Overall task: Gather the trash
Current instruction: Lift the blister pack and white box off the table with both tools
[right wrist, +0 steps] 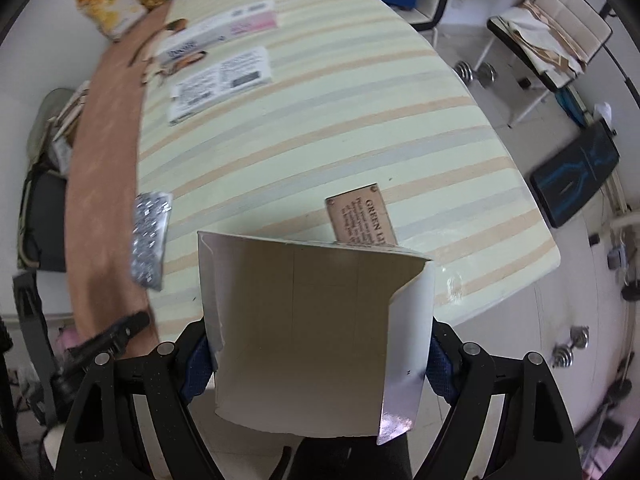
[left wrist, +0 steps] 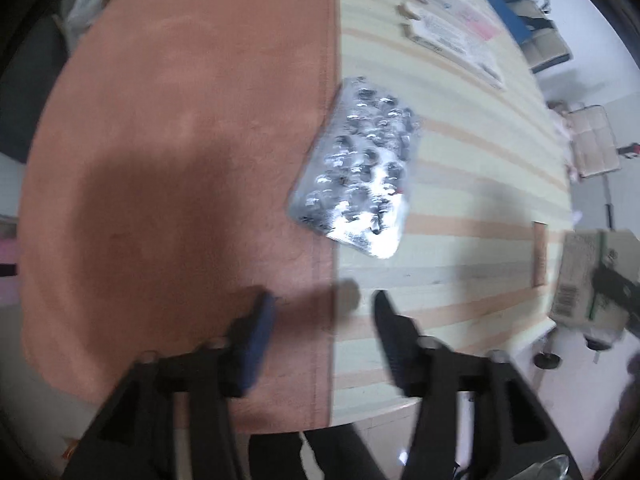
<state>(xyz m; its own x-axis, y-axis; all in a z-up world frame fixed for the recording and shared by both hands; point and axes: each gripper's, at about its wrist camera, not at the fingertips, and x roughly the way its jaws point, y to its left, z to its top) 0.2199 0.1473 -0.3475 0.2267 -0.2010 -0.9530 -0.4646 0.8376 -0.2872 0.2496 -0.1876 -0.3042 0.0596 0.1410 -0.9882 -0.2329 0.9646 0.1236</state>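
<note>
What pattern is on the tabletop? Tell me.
Pale cream tabletop with grey and peach stripes; clearest in the right wrist view.

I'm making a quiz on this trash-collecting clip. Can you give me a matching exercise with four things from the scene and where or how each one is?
Things:
1. silver blister pack
2. open cardboard box
3. left gripper
4. small brown plaque

Places or states:
A. clamped between the right gripper's pads
B. lying on the striped tabletop just beyond the box
C. lying across the edge where the orange cloth meets the striped surface
D. open, with nothing between its fingers

Pairs: 1-C, 2-A, 3-D, 4-B
</note>
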